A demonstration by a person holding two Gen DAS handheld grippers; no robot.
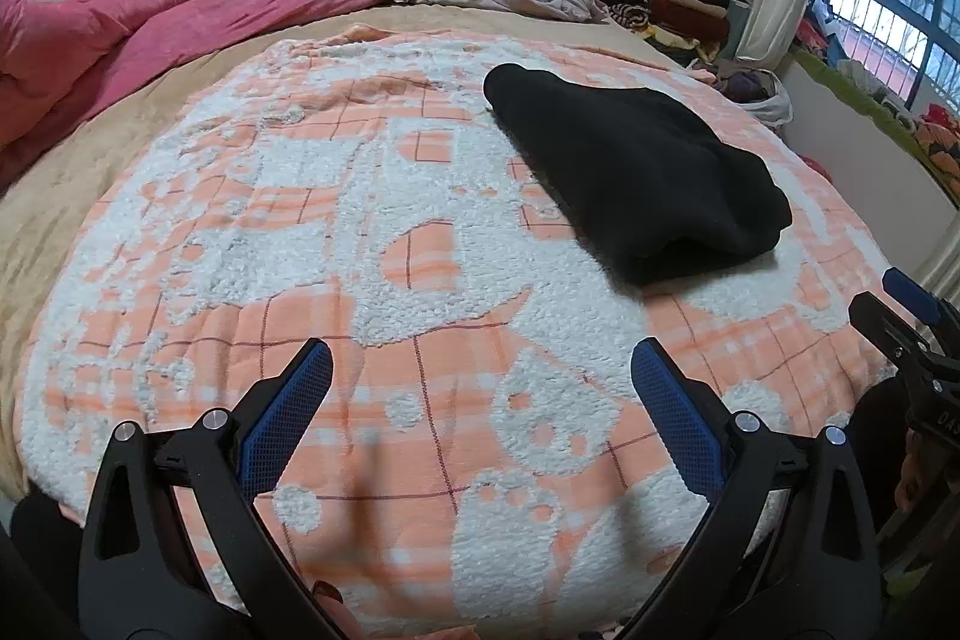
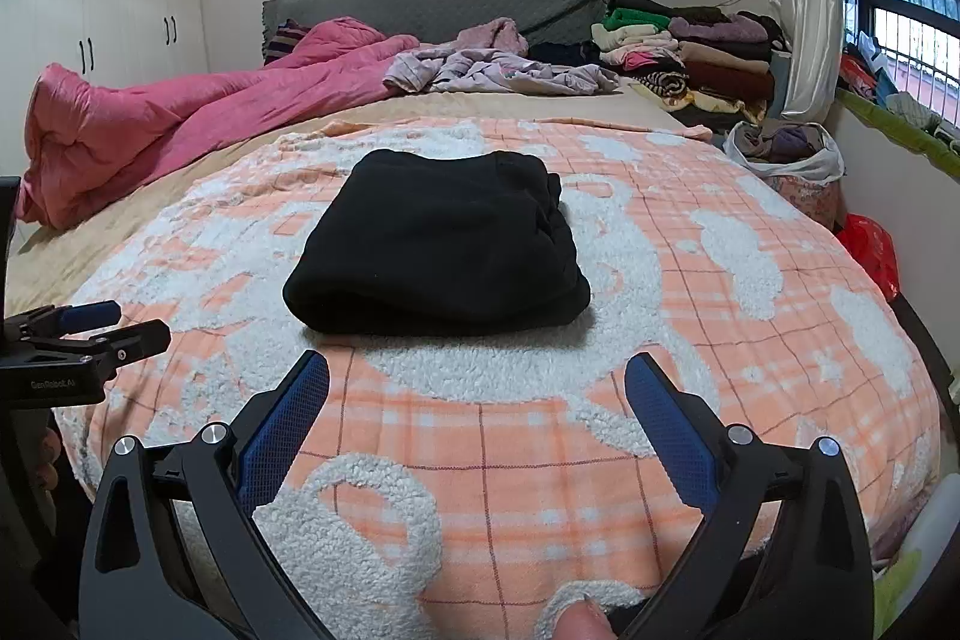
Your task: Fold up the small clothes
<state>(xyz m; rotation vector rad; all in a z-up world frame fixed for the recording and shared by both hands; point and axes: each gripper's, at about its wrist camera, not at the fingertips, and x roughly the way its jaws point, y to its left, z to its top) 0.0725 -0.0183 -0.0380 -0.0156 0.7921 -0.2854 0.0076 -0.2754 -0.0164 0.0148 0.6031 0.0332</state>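
A black garment (image 2: 438, 244) lies folded into a thick rectangle on the orange-and-white fleece blanket (image 2: 540, 430). In the left wrist view the same black garment (image 1: 636, 172) sits ahead and to the right. My right gripper (image 2: 477, 370) is open just short of the fold's near edge, nothing between its blue pads. My left gripper (image 1: 480, 358) is open too, over bare blanket (image 1: 300, 220), well left of the garment. Each gripper shows at the edge of the other's view: the right one (image 1: 906, 304) and the left one (image 2: 102, 325).
A pink duvet (image 2: 180, 112) is bunched along the far left. Loose lilac clothes (image 2: 498, 70) and a stack of folded clothes (image 2: 690, 46) lie by the grey headboard. A bag of clothes (image 2: 786, 154) and a red bag (image 2: 870, 244) stand beside the bed on the right.
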